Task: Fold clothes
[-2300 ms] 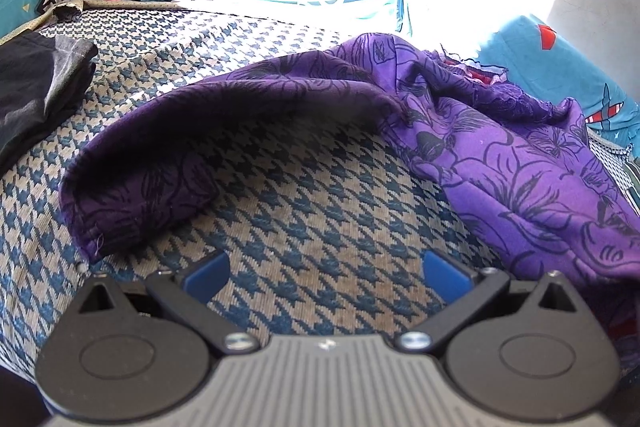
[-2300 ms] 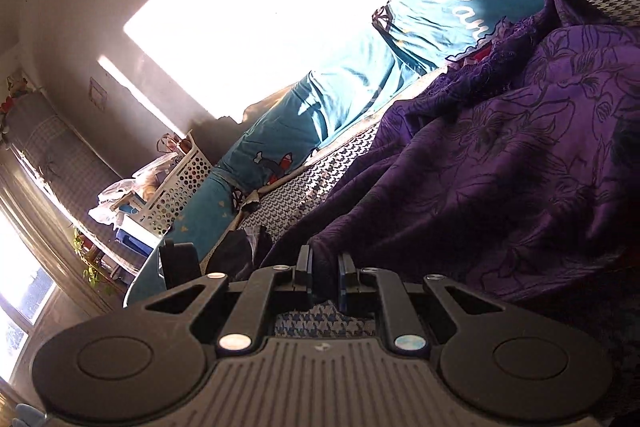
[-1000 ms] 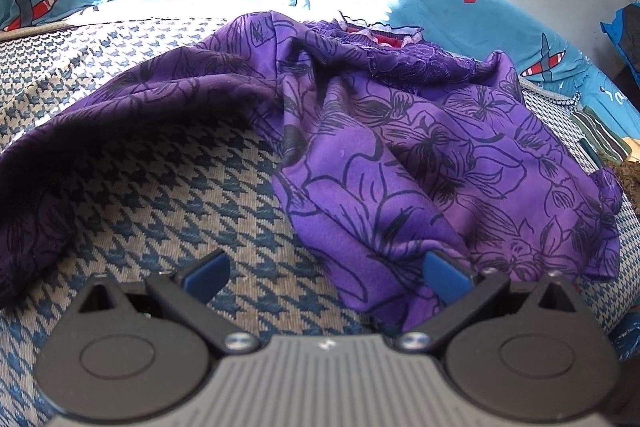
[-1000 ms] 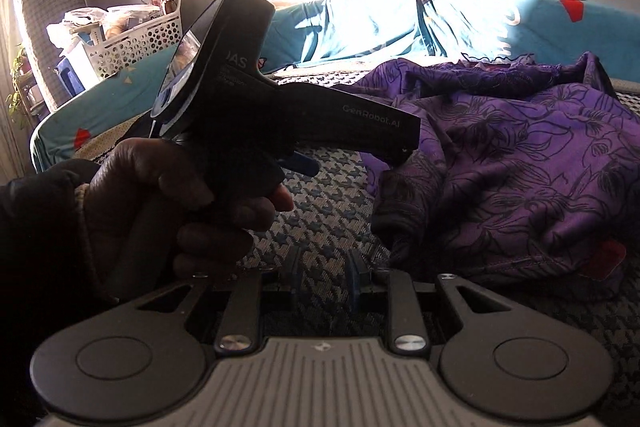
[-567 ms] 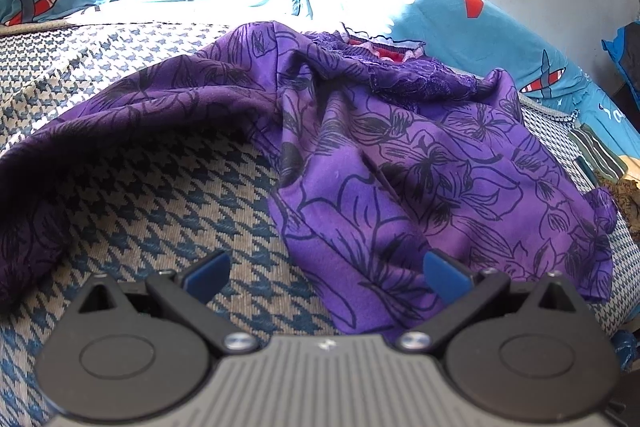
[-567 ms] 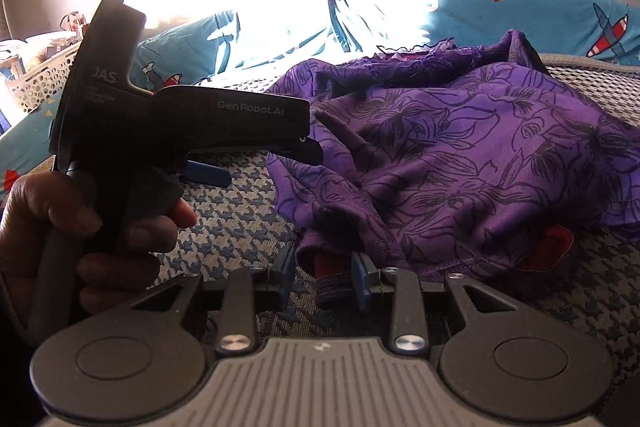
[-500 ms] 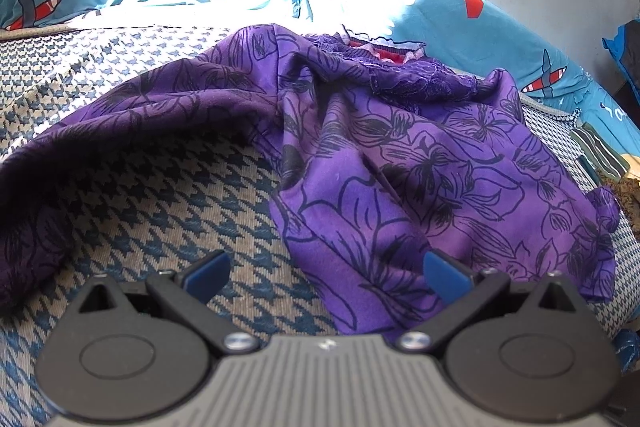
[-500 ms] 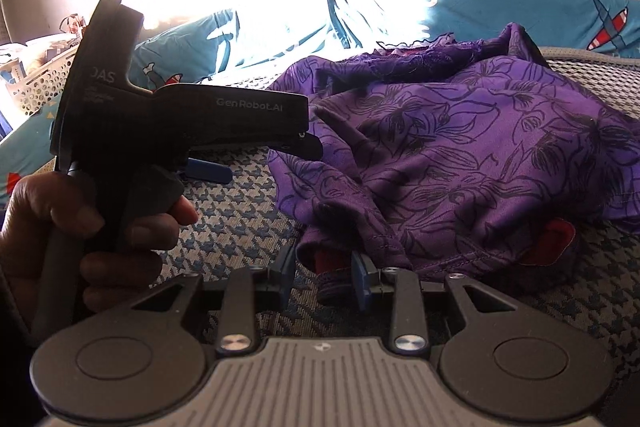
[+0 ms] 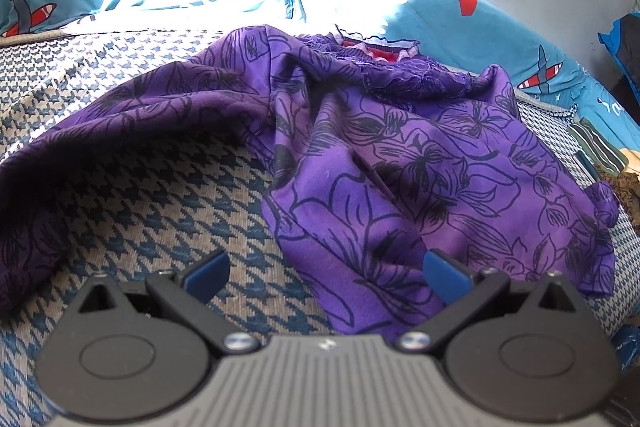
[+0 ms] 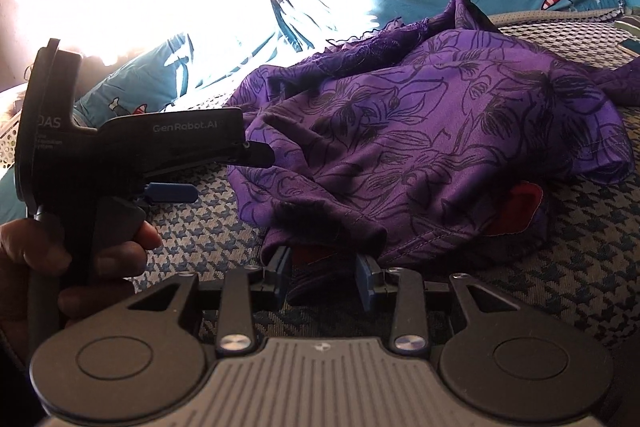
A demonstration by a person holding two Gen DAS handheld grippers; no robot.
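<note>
A purple dress with black flower outlines (image 9: 420,167) lies crumpled on the houndstooth bed cover (image 9: 160,211); one long part trails to the left. My left gripper (image 9: 326,271) is open wide just above the cover, and the dress's near edge lies beside its right blue pad. In the right wrist view the same dress (image 10: 420,131) shows a red lining patch (image 10: 516,207). My right gripper (image 10: 323,281) sits at the near hem with its jaws opening. A fold of the hem lies between the pads and droops over them. A hand holds the left gripper (image 10: 220,175) at the left.
Blue pillows with aeroplane prints (image 9: 500,35) line the far side under strong sunlight. A striped folded item (image 9: 596,147) lies at the right edge of the cover. The houndstooth cover (image 10: 580,259) is bare to the right of the right gripper.
The right gripper's jaws have spread apart around the hem, and its view has rolled level and shifted along the dress. The left gripper has stayed open and in place over the last second.
</note>
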